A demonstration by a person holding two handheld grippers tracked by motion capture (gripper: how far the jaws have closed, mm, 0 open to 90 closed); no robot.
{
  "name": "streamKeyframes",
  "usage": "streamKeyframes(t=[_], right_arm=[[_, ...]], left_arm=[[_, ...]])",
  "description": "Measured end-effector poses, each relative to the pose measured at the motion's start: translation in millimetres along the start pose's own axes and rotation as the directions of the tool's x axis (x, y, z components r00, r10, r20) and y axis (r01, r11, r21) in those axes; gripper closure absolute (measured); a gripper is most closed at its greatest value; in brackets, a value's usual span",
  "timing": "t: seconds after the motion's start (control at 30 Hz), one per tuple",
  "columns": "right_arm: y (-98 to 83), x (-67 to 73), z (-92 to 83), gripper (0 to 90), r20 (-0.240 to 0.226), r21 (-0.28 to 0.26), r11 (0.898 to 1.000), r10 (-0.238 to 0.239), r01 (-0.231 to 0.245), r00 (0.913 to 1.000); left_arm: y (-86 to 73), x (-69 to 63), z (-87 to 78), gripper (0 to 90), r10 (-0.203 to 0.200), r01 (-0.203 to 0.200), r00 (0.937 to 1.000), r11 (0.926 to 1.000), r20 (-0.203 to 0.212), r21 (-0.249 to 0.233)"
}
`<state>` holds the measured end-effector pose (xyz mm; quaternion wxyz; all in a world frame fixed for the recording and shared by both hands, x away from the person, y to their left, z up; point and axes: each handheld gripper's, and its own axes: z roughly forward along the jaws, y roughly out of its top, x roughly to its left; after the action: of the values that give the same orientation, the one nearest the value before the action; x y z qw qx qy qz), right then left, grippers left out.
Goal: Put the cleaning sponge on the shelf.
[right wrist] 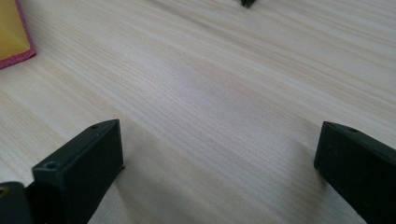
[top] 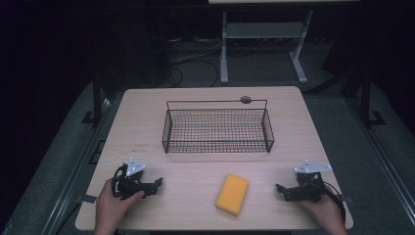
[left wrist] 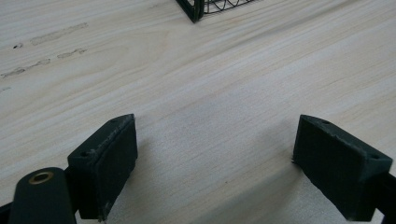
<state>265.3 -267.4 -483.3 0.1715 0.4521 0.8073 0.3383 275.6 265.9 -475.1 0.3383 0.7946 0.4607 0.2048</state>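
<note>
A pale wooden tabletop (top: 147,122) is seen from above, with a black wire basket (top: 218,128) set near its middle, toward the far edge. A yellow sponge (top: 232,194) is laid flat nearer the front edge, well apart from the basket and between the two claws. The left claw (top: 157,185) is held by the left hand (top: 112,203) at the front left, its jaws spread with nothing between them but bare wood. The right claw (top: 281,190) is held by the right hand (top: 325,211) at the front right, likewise spread and empty. A corner of the sponge (right wrist: 13,32) is caught in the right gripper view.
</note>
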Motion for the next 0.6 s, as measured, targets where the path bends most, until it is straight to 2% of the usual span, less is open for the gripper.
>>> streamKeyframes(t=[0.2,0.3,0.43,0.5,0.6], right_arm=[[0.0,-0.1,0.0,0.7,-0.001,0.0,1.0,-0.001,0.001,1.0],[2.8,0.1,-0.2,1.2,0.001,0.024,1.0,-0.002,0.002,1.0],[7.6,1.1,-5.4,15.0,-0.004,0.061,0.998,-0.001,0.001,1.0],[9.3,1.0,-7.1,15.7,-0.009,0.075,0.997,-0.003,0.004,1.0],[11.6,2.2,-10.6,21.4,-0.018,0.089,0.996,-0.012,0.013,0.9998]], left_arm=[[0.2,-0.1,0.1,12.8,0.0,0.0,1.0,1.0,-0.001,0.0],[0.2,-0.1,0.2,12.8,-0.001,0.001,1.0,1.0,-0.001,0.0],[0.8,-0.2,1.0,12.8,-0.004,0.004,1.0,1.0,-0.003,-0.002],[0.8,-0.2,1.0,12.8,-0.005,0.005,1.0,1.0,-0.004,-0.001],[0.8,-0.2,1.1,12.8,-0.005,0.005,1.0,1.0,-0.004,-0.002]])
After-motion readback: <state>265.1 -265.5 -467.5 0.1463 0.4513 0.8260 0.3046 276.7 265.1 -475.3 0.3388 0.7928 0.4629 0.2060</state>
